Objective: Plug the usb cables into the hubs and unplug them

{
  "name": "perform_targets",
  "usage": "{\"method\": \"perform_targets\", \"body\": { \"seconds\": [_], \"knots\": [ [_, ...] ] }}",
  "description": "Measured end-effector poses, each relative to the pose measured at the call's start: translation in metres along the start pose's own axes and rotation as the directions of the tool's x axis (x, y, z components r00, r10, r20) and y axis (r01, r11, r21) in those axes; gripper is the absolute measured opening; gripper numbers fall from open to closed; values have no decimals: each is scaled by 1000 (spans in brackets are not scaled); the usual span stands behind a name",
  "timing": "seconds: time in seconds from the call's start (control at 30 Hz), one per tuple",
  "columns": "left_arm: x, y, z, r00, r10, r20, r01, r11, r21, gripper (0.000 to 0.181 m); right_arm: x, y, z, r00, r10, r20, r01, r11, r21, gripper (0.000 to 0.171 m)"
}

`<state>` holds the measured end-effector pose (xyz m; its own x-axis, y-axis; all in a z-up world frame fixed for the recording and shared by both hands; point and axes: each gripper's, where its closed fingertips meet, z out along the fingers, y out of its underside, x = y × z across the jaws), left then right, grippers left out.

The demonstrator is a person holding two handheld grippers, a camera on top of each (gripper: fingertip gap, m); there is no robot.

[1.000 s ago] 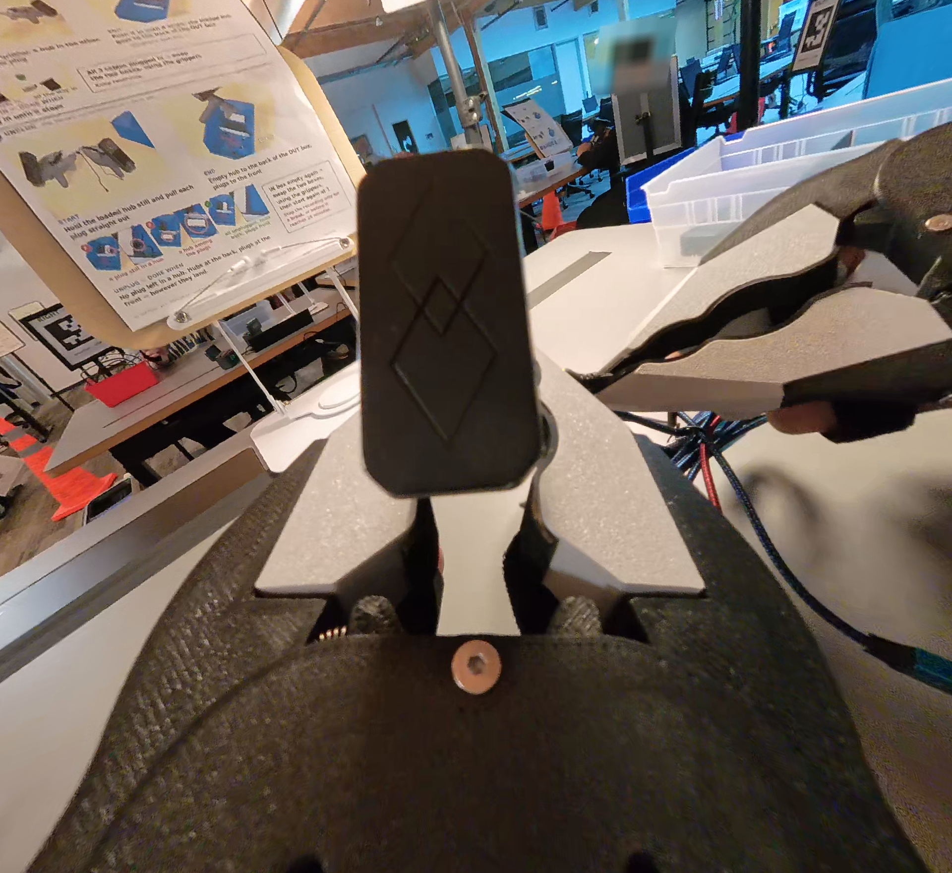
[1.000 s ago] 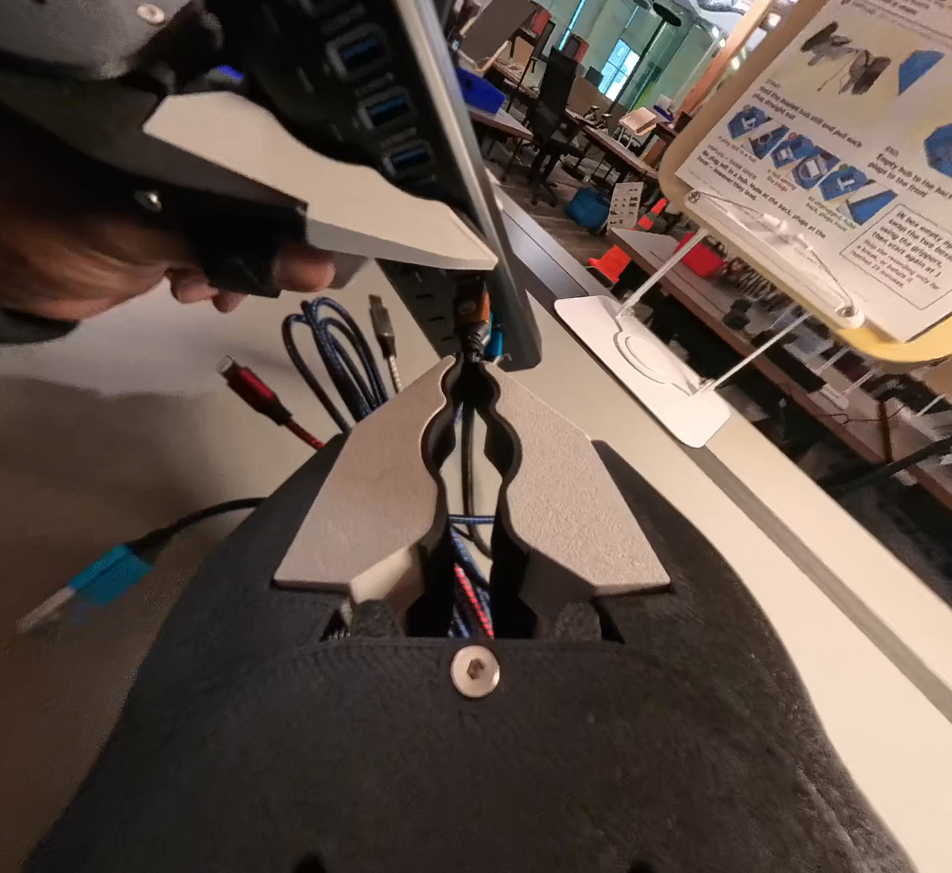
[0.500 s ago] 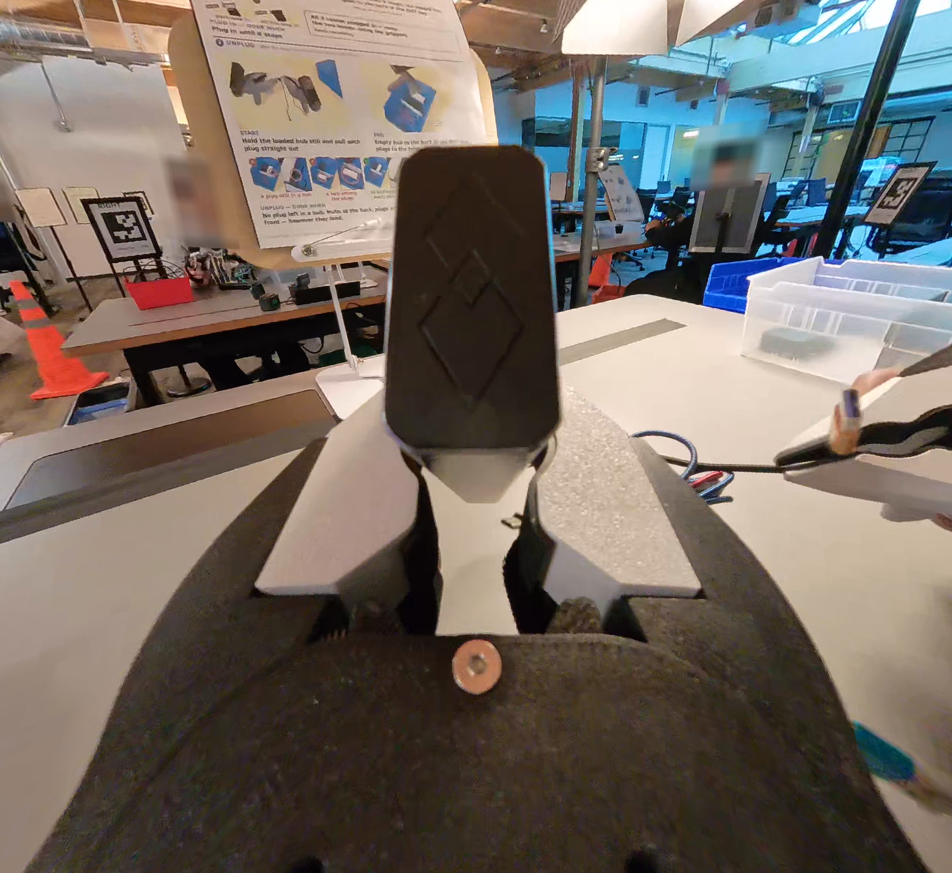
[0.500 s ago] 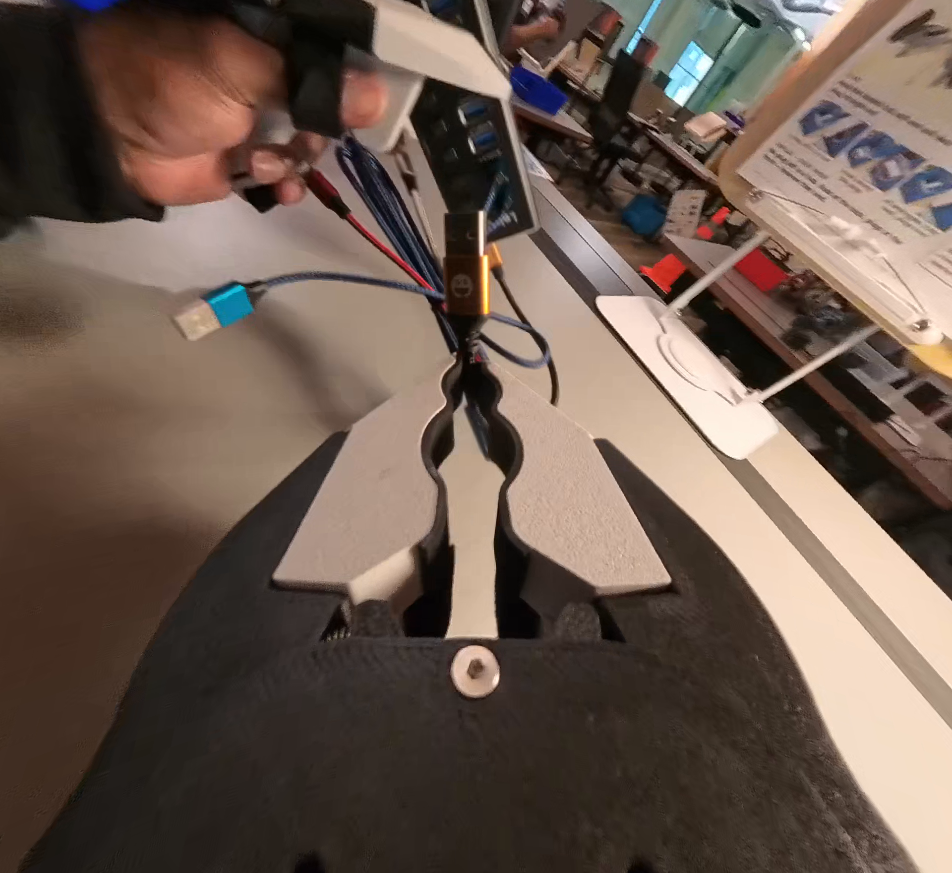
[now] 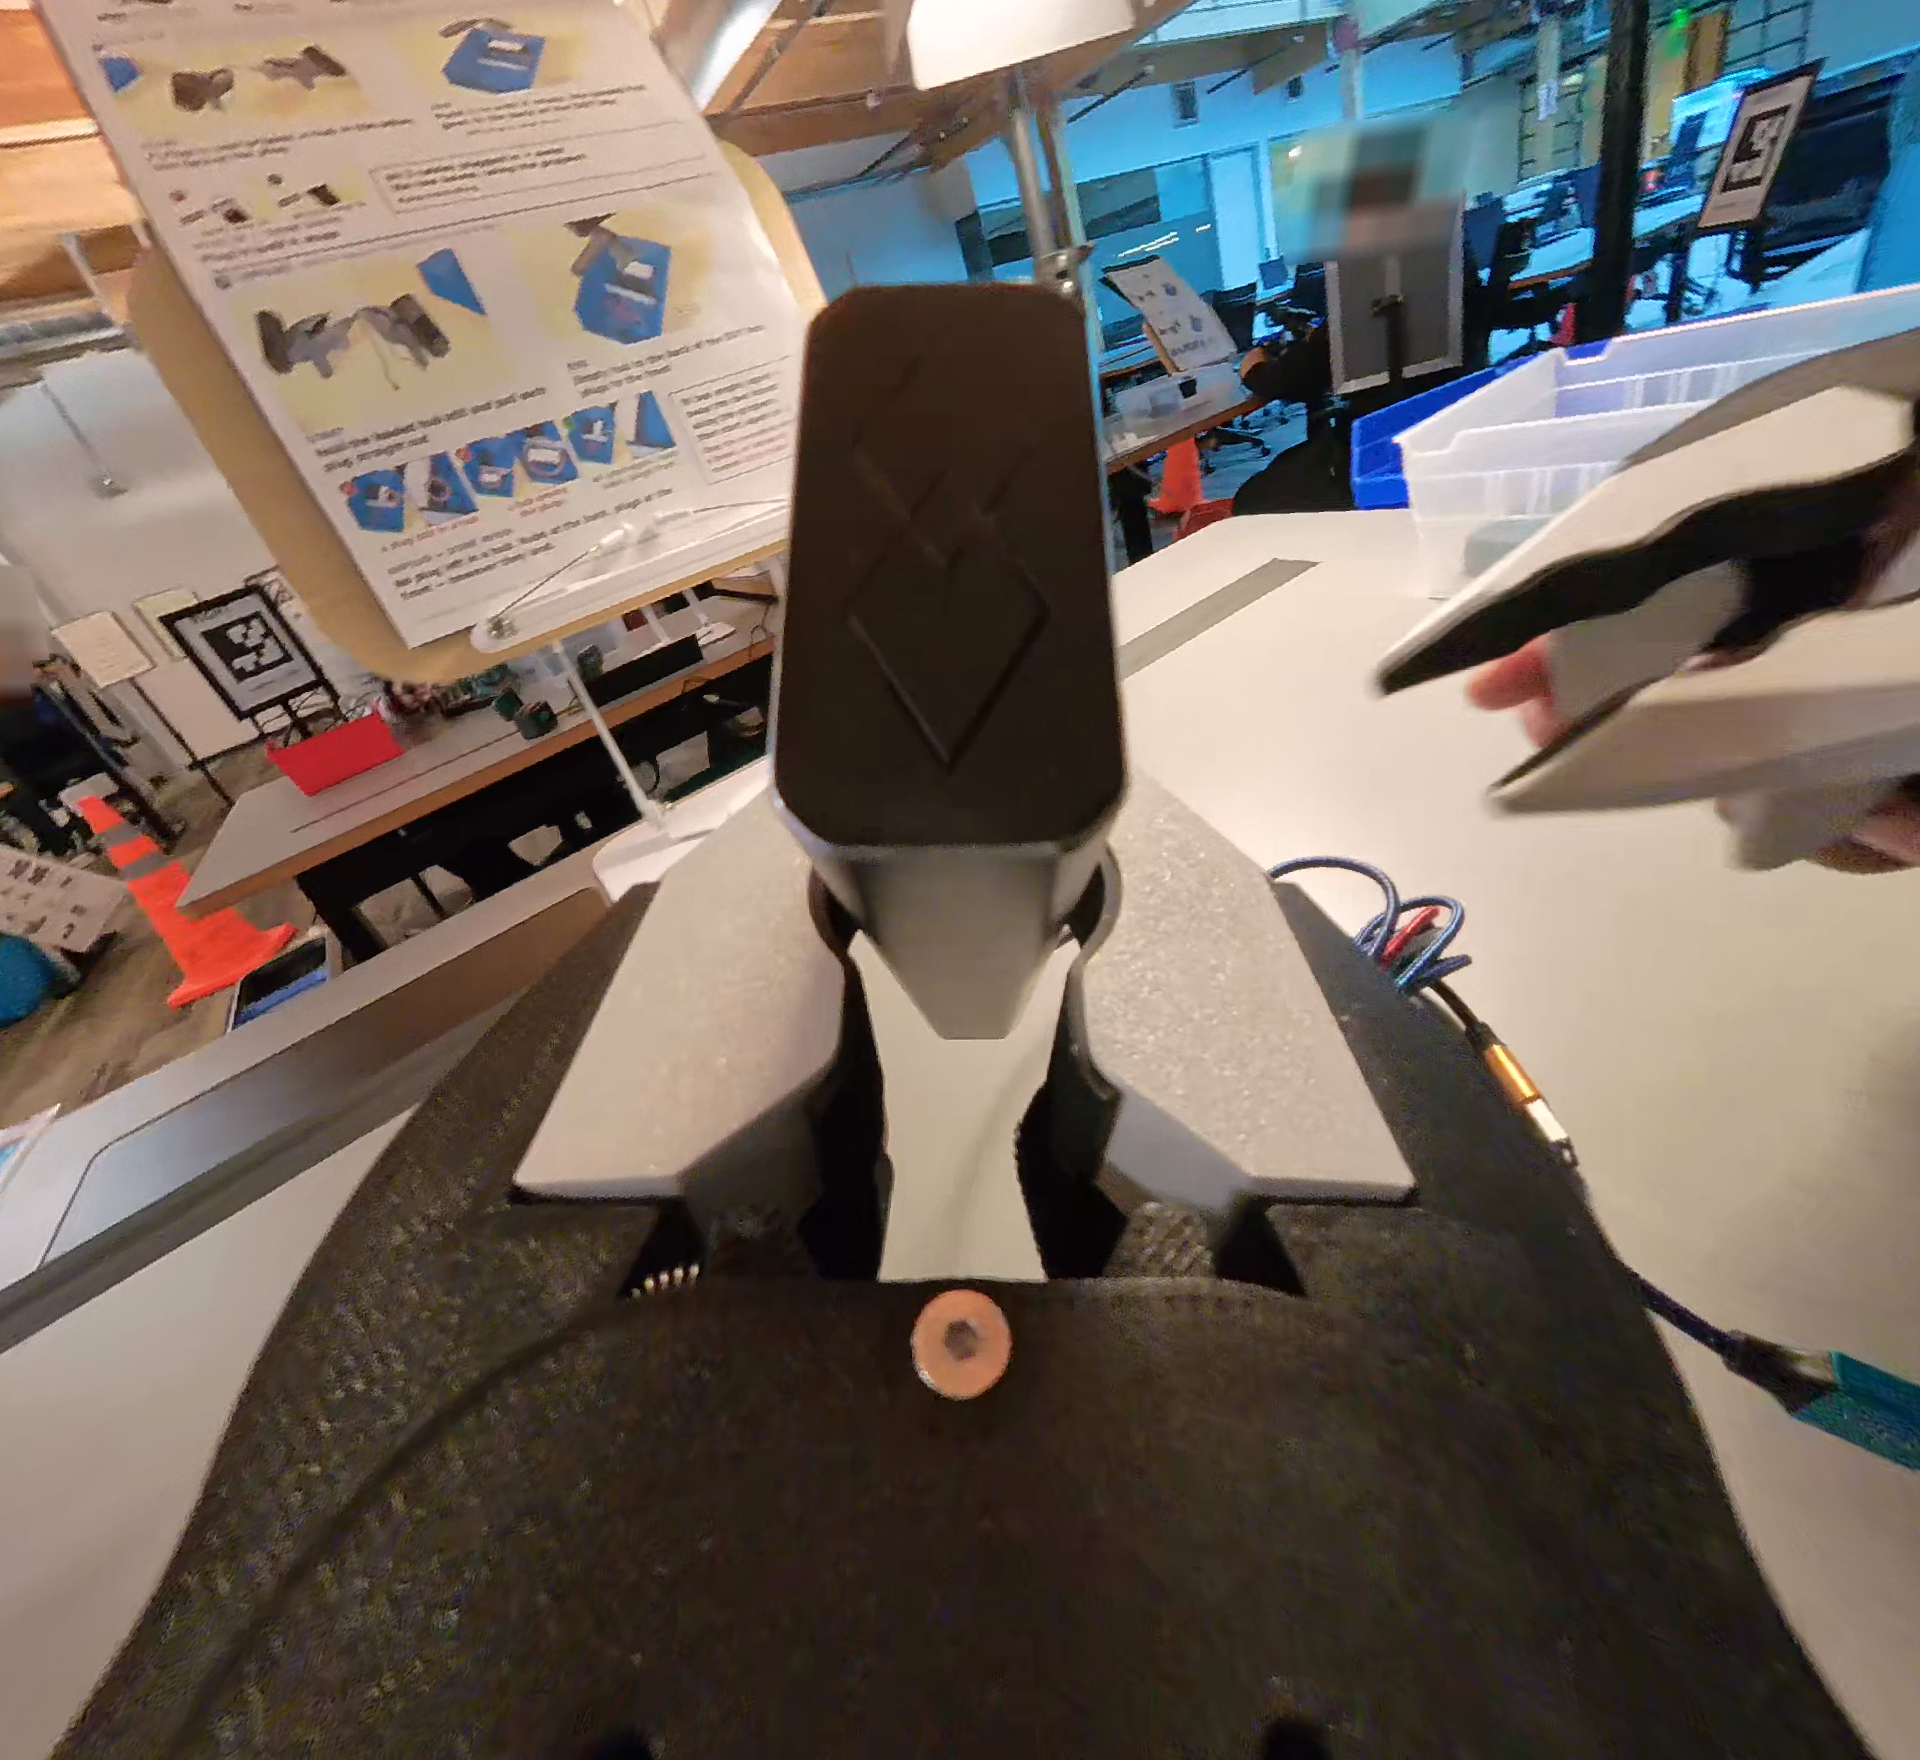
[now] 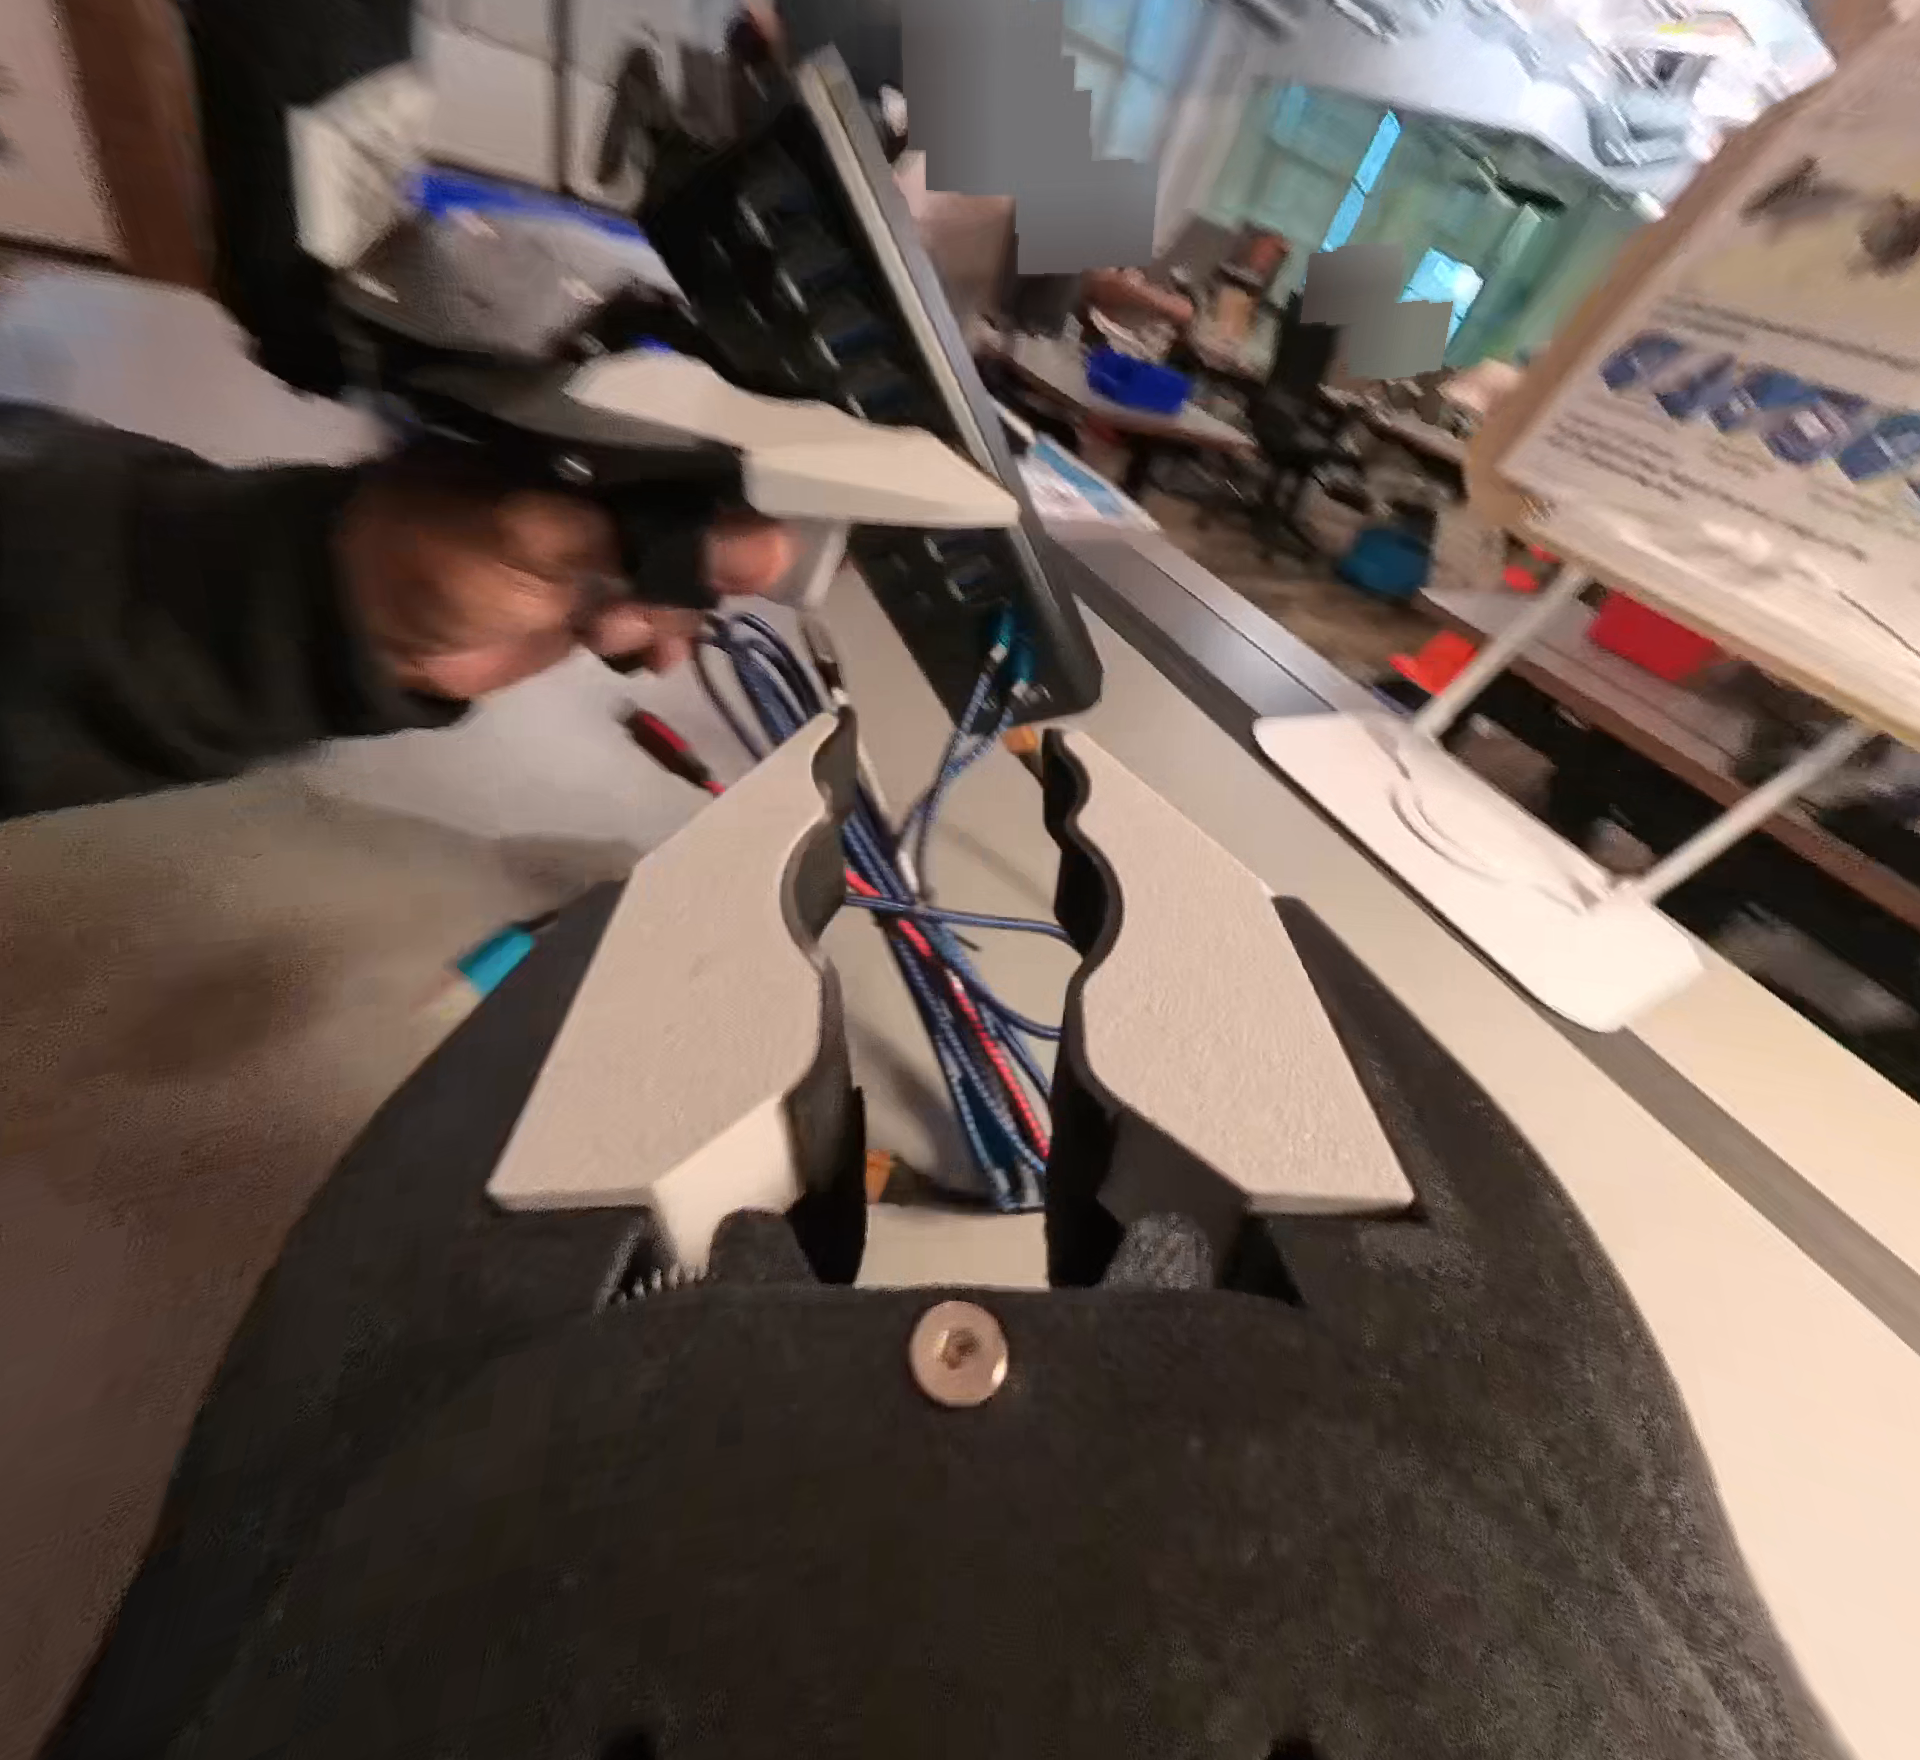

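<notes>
The left gripper (image 5: 961,900) is clamped on the hub (image 5: 945,567), a black slab held upright above the table (image 5: 1558,1035), its lower end wedged between the two grey fingers (image 5: 717,1035). In the right wrist view the same hub (image 6: 894,422) shows its port side, tilted, with rows of blue sockets; the picture is blurred, so the count is unclear. One blue cable (image 6: 982,723) is plugged into a socket near the hub's lower end and hangs down to the table.

The right gripper (image 6: 945,744) is wide open and holds nothing. Its fingers (image 6: 696,983) stand on either side of a loose bundle of blue and red cables (image 6: 966,1004) that lies on the table below them. In the left wrist view it (image 5: 1444,723) hovers to the right of the hub, apart from it, with its fingers spread.

An orange plug (image 5: 1512,1082) lies free on the table just right of the left gripper. A teal plug (image 5: 1870,1419) lies nearer the table's near right part. A red plug (image 6: 665,744) lies beside the bundle.

At the table's far edge a stand (image 6: 1455,869) carries an instruction sheet (image 5: 436,276). Clear bins (image 5: 1538,453) sit at the far right of the table.
</notes>
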<state>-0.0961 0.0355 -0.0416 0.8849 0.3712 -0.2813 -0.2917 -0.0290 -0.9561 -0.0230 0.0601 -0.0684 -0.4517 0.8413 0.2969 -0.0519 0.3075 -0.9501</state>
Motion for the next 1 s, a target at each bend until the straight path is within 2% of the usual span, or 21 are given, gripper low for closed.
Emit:
{"method": "perform_targets", "body": {
  "seconds": [0.23,0.33,0.53,0.57,0.67,0.7,0.8,0.9,0.97,1.0],
  "knots": [
    [42,-9,4,994,82,-73,-80,997,22,31,2,25,22,979,-125,-161,98,981,-166,24],
    [48,-8,5,992,79,-94,-78,997,20,31,6,30,24,956,-208,-207,164,964,-210,6],
    [41,-1,5,996,39,-86,-41,999,-21,33,5,29,22,941,-279,-190,236,946,-220,3],
    [42,0,6,995,34,-91,-36,999,-25,38,7,29,21,937,-292,-190,247,942,-228,3],
    [41,-2,7,996,44,-78,-46,999,-27,38,8,28,20,955,-220,-197,175,959,-224,3],
    [40,-1,6,996,38,-78,-41,999,-34,33,4,28,21,948,-252,-196,206,951,-230,3],
    [41,5,5,995,40,-90,-45,998,-53,35,3,34,21,906,-379,-187,325,908,-265,2],
    [40,-2,7,996,44,-78,-47,998,-33,38,10,27,19,948,-249,-197,201,951,-234,2],
    [40,-1,5,995,54,-80,-58,998,-40,33,2,29,21,932,-310,-190,262,935,-238,1],
    [40,2,4,994,57,-88,-62,997,-52,36,0,31,21,924,-337,-182,290,925,-245,2]
  ]
}}
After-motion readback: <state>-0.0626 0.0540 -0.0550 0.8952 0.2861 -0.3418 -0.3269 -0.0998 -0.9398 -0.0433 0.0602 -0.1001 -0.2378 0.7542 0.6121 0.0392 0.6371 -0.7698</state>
